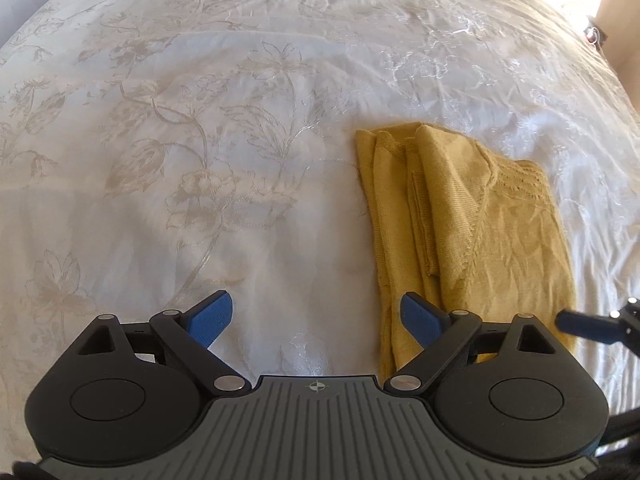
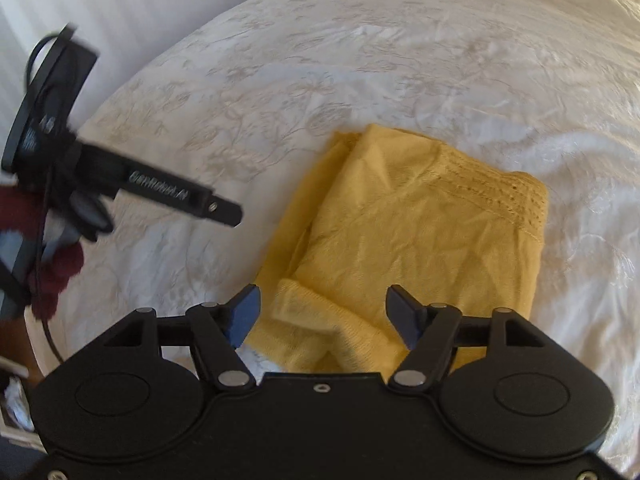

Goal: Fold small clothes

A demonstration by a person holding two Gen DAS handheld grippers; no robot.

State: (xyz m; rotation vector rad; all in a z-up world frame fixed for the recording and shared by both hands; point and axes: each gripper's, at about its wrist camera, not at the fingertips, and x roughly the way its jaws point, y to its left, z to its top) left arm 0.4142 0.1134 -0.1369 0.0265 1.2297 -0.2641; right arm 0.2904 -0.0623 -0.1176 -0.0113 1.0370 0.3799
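Note:
A folded mustard-yellow knit garment (image 1: pixel 480 220) (image 2: pixel 420 240) lies flat on the white floral bedspread (image 1: pixel 200 120) (image 2: pixel 400 60). My left gripper (image 1: pixel 316 304) is open, hovering over the bedspread at the garment's left edge; its right blue pad (image 1: pixel 420 320) is above the yellow fabric, and nothing is between the fingers. My right gripper (image 2: pixel 323 296) is open above the garment's near corner, where a ribbed hem is folded over. Its pads do not press on the cloth. The right gripper's fingertip (image 1: pixel 580 322) shows at the garment's right edge in the left wrist view.
The left gripper (image 2: pixel 224 212) reaches in from the left in the right wrist view, held by a hand in a dark red sleeve (image 2: pixel 60 276) with a trailing black cable. The bed's edge and a white wall (image 2: pixel 120 0) lie at the left.

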